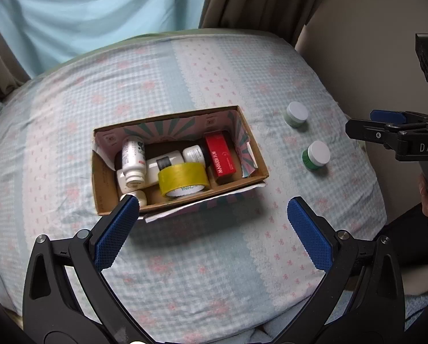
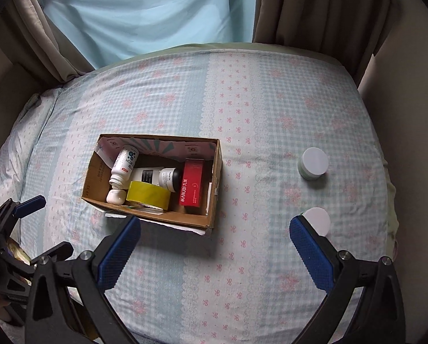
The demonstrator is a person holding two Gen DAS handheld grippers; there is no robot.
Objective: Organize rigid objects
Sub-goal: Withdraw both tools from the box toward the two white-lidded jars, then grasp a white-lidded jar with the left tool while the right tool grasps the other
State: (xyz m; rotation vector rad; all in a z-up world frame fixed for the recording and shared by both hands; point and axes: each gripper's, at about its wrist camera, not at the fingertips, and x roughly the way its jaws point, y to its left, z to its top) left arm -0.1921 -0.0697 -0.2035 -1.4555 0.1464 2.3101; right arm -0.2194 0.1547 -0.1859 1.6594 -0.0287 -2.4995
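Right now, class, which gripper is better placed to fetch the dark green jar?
Right gripper: open, the dark green jar sits beside its finger. Left gripper hovers near the box.

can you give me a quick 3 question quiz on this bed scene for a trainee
1. How many white-lidded jars sit on the bedsheet outside the cardboard box?
2. True or false: the yellow tape roll lies inside the box.
3. Which is nearest the right gripper? A) dark green jar B) pale green jar C) red carton

Key
1. Two.
2. True; it rests among the white bottles.
3. A; it sits just behind the gripper's right finger. Both the right and left gripper are open.
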